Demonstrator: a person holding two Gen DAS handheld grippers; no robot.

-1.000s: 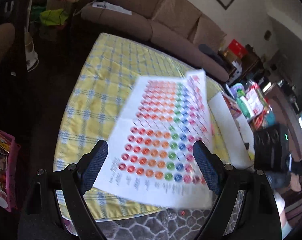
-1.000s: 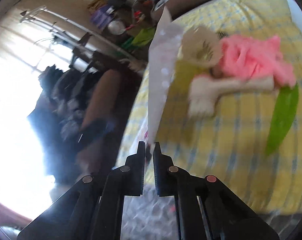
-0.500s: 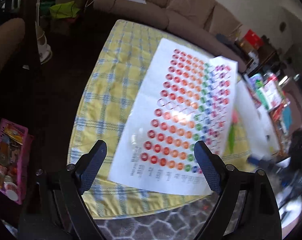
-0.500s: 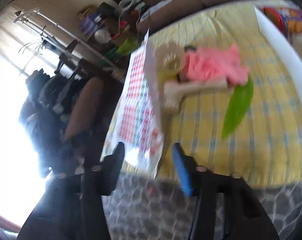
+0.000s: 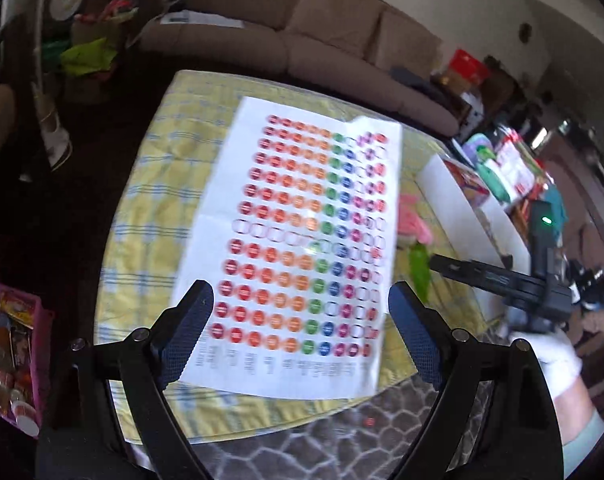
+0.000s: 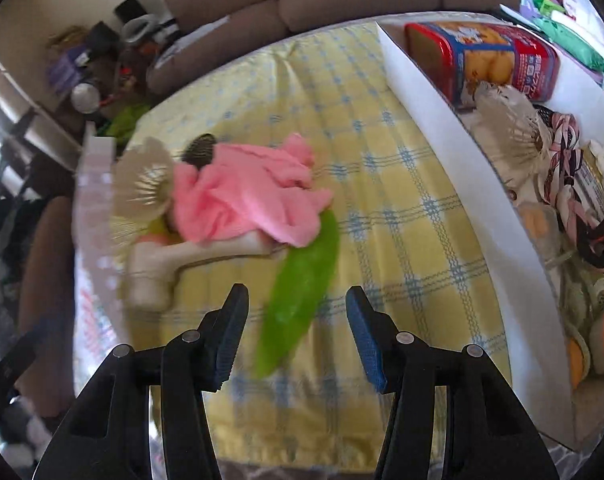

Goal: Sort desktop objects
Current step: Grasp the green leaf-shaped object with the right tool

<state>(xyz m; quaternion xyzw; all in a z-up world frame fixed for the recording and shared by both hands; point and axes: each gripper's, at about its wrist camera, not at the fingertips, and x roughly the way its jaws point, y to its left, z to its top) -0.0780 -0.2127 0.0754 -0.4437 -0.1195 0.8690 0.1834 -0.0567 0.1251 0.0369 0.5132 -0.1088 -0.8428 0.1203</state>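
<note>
The sticker sheet [image 5: 302,240], pinched upright at its edge a second ago, now lies flat on the yellow checked tablecloth [image 5: 154,208], and the right gripper [image 6: 296,330] has let it go: its jaws have just been opening, stand half apart and grip nothing, with only the tip of the green leaf-shaped piece [image 6: 302,288] showing between them. That release reads as deliberate, the sheet being laid out of the way so the pile beside it can be reached.

Taking the sheet as the landmark: just past its right edge lie the pink cloth [image 6: 246,196], the cream hand fan [image 6: 146,184] with its handle poking out from under the cloth, a dark brush head behind the cloth, and the green piece slanting toward the table's near edge. Beyond these, well to the right of the sheet, stands the white box [image 6: 453,128], already holding a red tin [image 6: 485,60], another fan and assorted cords, so it is probably the sorting bin.

The left gripper [image 5: 302,336] hangs over the sheet's near end, jaws spread wide and empty. A white-gloved hand [image 5: 553,356] carries the right tool at the far right. A brown sofa [image 5: 302,32] sits behind the table.
</note>
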